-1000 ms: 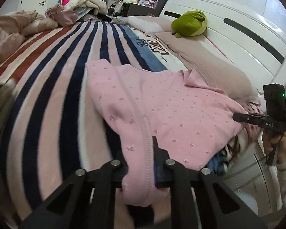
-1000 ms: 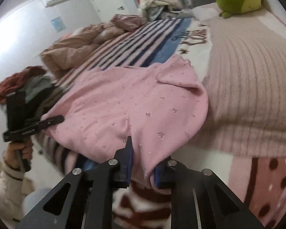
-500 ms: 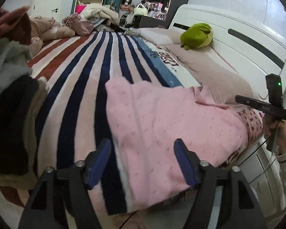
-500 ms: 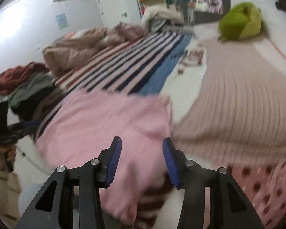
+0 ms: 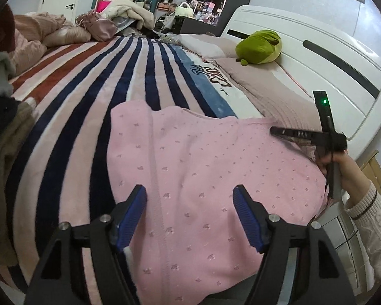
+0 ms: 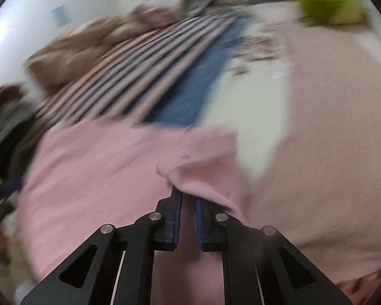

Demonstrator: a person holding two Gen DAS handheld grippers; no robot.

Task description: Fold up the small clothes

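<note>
The pink garment (image 5: 210, 178) lies spread flat near the edge of the bed, over the striped blanket (image 5: 94, 96), its far corner reaching toward the beige pillow (image 5: 271, 94). The left gripper (image 5: 190, 198) hovers low over the near part of the cloth with its blue-padded fingers (image 5: 132, 216) spread wide and nothing between them. In the left wrist view, the right gripper (image 5: 279, 131) reaches in from the right, held level by a hand (image 5: 335, 167) in a cream knit sleeve, its tip at the garment's far right corner. The right wrist view is blurred, but it shows the right gripper's fingers (image 6: 176, 216) drawn nearly together with a narrow gap, their tips tucked under a raised fold of the pink cloth; whether they actually pinch it I cannot tell. A green plush toy (image 5: 260, 47) sits by the white headboard (image 5: 317, 58).
</note>
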